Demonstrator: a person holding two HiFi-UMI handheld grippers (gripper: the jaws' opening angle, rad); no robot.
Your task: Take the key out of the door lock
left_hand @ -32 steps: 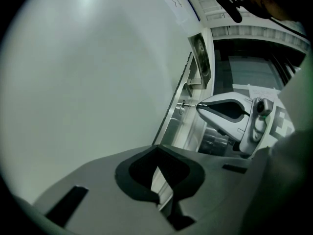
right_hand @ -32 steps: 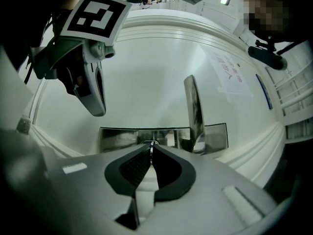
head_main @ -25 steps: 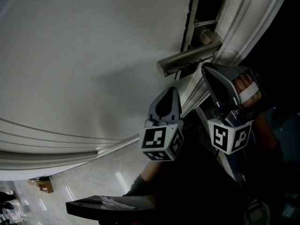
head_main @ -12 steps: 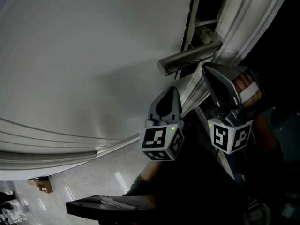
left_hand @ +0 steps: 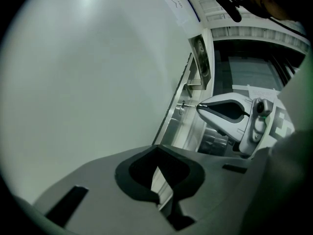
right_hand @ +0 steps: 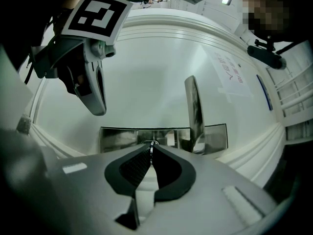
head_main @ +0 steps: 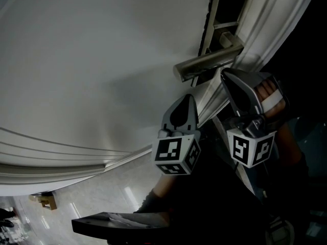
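The key point(left_hand: 190, 104) is seated in the lock plate point(right_hand: 117, 138) beside the door handle point(head_main: 207, 63), and its head is pinched by the clenched right tool point(right_hand: 151, 146). The left tool point(left_hand: 156, 150) is closed with nothing between its jaws, near the door point(head_main: 92, 60).

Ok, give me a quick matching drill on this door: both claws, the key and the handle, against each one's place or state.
Things:
1 left claw
2 right claw
3 key
4 door handle

States:
a in the lock, gripped
b shut, empty
c shut on key
d metal lever, nothing touching it

Pairs: 1-b, 2-c, 3-a, 4-d
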